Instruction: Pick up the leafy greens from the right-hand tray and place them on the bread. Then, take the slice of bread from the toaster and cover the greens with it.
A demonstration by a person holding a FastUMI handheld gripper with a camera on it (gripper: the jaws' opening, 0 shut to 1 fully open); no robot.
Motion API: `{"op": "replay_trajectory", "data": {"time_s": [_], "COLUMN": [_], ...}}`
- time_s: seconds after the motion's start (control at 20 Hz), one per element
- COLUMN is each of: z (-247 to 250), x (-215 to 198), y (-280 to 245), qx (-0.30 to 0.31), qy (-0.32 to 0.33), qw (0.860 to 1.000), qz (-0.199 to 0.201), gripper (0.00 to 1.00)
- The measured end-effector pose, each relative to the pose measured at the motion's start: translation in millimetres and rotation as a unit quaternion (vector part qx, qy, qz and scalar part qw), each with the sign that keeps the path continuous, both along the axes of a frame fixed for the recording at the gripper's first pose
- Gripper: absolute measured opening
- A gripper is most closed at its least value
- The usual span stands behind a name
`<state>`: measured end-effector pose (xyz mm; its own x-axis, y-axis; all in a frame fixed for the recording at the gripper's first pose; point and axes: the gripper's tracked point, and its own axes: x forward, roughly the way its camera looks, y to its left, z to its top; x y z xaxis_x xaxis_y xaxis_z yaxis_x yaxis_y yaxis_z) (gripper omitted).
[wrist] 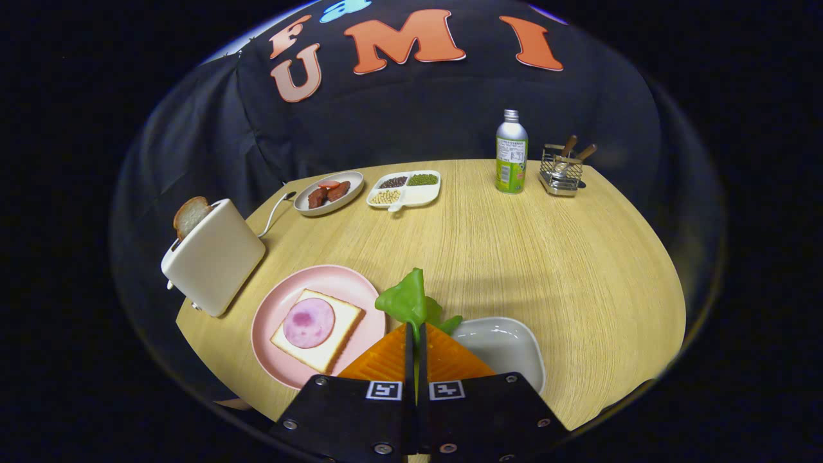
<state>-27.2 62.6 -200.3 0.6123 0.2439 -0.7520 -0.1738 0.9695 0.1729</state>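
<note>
Gripper [415,334] pinches the greens [406,299] just right of the pink plate [283,302], which holds bread [334,337] topped with ham [308,323]. Right of the plate sits a white tray [508,344]. Left, a toaster [215,257] holds a slice [190,215].

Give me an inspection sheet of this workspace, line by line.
Surface: round wooden table, bare in the middle.
Job's things: leafy greens held up between the fingers; bread topped with a ham slice on the pink plate; white tray beside it; second bread slice standing in the toaster.
Clutter: sausage plate, divided dish of grains, bottle, wire utensil holder.
Grippers: gripper shut on the leafy greens.
Cables: toaster cord on the table.
Surroundings: black cloth wall.
</note>
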Motion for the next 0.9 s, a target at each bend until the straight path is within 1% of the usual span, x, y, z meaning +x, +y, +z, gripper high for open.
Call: {"op": "replay_trajectory", "data": {"time_s": [0.3,0.6,0.8,0.9], "z": [18,8,-5,-8], "x": [9,11,10,9], "y": [44,84,105,121], "qx": [0.023,0.027,0.016,0.028], "qy": [-0.025,-0.021,-0.01,-0.005], "qw": [0.998,0.996,0.994,0.993], "qz": [0.045,0.085,0.108,0.116], "gripper": [0.01,0.02,0.02,0.03]}}
